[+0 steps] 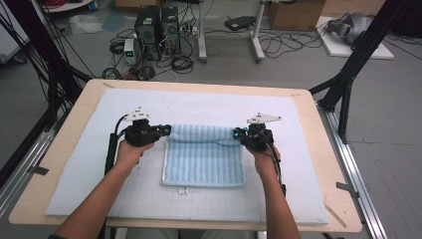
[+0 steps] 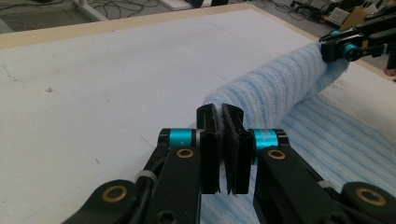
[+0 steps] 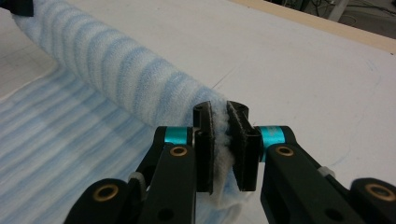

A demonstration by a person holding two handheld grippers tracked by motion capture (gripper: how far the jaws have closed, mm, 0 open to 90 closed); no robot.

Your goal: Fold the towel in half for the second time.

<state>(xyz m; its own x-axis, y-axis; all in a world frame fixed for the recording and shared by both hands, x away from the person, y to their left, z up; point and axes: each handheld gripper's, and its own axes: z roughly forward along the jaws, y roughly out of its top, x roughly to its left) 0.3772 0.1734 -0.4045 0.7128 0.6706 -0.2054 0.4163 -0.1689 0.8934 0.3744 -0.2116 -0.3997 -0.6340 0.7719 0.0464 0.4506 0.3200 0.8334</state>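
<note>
At table centre: left gripper clamped on the far left corner of light blue striped towel, fabric squeezed thin between the pads. Right gripper likewise pinching the far right corner; white-blue terry bunched between its pads. Both held just above the surface, jaws pointing inward, at roughly 9 and 3 o'clock of the towel.

Far edge raised and curled toward 6 o'clock, forming a sagging roll strung between the two grips. Near part of towel flat on the white mat, small tag at its 6 o'clock edge. Judged: a fold in progress, far edge being brought over toward the near edge. Corner grips keep the edge taut and square, so both ends must travel together or the fold lands skewed.

Outward: mat on a pale wooden tabletop. Nothing else on mat, path toward 6 o'clock unobstructed. Beyond 12 o'clock, off the table: computer towers, tangled cables, cardboard box. Black frame struts at 2 o'clock, well apart from the work.
</note>
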